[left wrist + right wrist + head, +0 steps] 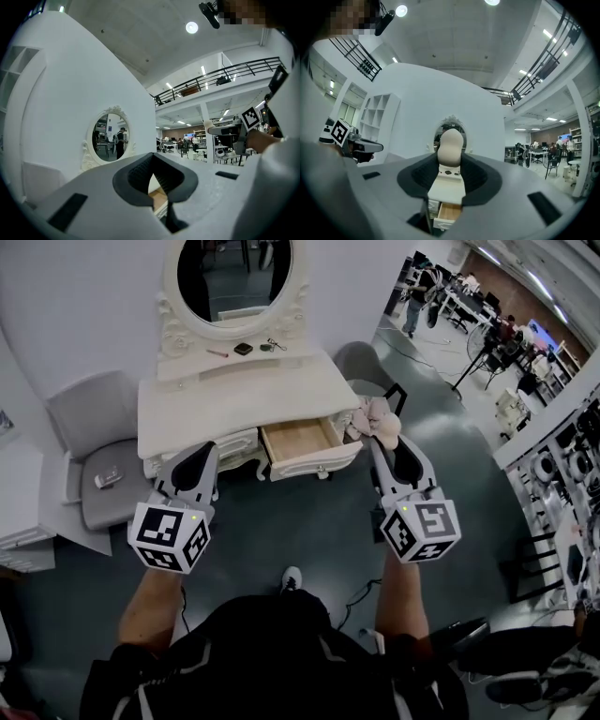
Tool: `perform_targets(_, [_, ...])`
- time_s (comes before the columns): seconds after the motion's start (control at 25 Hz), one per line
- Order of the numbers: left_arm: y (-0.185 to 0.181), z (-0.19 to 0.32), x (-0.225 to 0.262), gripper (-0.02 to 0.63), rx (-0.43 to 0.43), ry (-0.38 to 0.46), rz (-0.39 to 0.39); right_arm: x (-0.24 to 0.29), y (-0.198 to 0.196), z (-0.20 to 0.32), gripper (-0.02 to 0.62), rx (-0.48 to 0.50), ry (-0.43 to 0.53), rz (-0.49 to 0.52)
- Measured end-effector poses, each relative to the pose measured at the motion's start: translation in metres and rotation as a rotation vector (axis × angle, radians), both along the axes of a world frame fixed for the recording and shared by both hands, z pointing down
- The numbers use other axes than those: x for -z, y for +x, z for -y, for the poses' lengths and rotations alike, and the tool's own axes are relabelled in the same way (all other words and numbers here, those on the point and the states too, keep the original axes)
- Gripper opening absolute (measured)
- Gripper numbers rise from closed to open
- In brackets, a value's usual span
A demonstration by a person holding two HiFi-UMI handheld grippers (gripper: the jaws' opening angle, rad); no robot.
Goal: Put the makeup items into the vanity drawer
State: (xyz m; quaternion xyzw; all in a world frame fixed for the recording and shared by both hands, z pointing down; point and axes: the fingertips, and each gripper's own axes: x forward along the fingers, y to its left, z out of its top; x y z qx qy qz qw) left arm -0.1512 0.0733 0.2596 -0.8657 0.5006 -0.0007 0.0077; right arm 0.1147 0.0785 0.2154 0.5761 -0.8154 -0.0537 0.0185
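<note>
Beige foam fills the right claw: we see the right gripper [451,169] with its jaws held about half spread, pinching a makeup sponge [451,146] between the dark pads. The pads press on the sponge's lower bulb from either side. Its upper part rises clear above the jaws.

The sponge is egg-shaped with a slight waist. Its long axis stands upright, across the line of the jaws, with the rounded dome pointing up. In the head view we find it at the tip of the right gripper, over the floor just in front of the white vanity's [234,409] right front corner. There it sits just right of the open drawer [314,465]. We cannot tell from that view whether it touches the corner.

Our left gripper [152,187] has its jaws drawn together to a thin slit, and nothing sits between them. Through that slit we glimpse the drawer's pale wood. Both grippers point level toward the vanity, one on each side of the drawer.

The drawer is pulled out, showing a bare wooden bottom. A few small makeup items [243,349] lie on the raised shelf under the oval mirror [234,277]. A grey chair [103,474] stands at the vanity's left end.
</note>
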Motion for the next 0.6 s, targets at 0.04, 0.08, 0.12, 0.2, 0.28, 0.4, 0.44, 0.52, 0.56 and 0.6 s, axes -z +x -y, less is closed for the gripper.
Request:
perform_targets(0.04, [0.007,0.011,0.001,0.003,0.002,0.001,0.002,0.001,0.007,0.011,0.147,0.002,0.001,0.000])
perform_targets(0.08, [0.013,0.022,0.003,0.003,0.005,0.001,0.002,0.001,0.013,0.021,0.147,0.005,-0.001,0.001])
perform_targets(0.12, [0.020,0.032,0.004,0.003,0.009,-0.001,0.000,0.001,0.019,0.031,0.147,0.010,-0.004,0.001])
perform_targets(0.2, [0.036,0.050,0.004,0.003,0.012,-0.007,-0.005,0.001,0.032,0.047,0.147,0.018,-0.010,-0.004])
perform_targets(0.28, [0.056,0.066,0.004,0.003,0.008,-0.010,-0.007,0.003,0.048,0.059,0.147,0.021,-0.006,-0.009])
perform_targets(0.4, [0.088,0.087,0.006,0.003,-0.006,-0.008,-0.001,0.005,0.074,0.077,0.147,0.018,-0.003,-0.004])
perform_targets(0.44, [0.097,0.094,0.007,0.003,-0.011,-0.008,0.003,0.004,0.084,0.083,0.147,0.016,-0.005,-0.001])
perform_targets(0.52, [0.115,0.108,0.005,0.003,-0.017,-0.009,0.009,0.002,0.101,0.094,0.147,0.010,-0.010,0.002])
perform_targets(0.56, [0.123,0.116,0.004,0.003,-0.020,-0.010,0.011,0.000,0.109,0.100,0.147,0.007,-0.009,0.004])
perform_targets(0.6, [0.131,0.123,0.004,0.003,-0.024,-0.010,0.014,-0.001,0.117,0.106,0.147,0.004,-0.007,0.007])
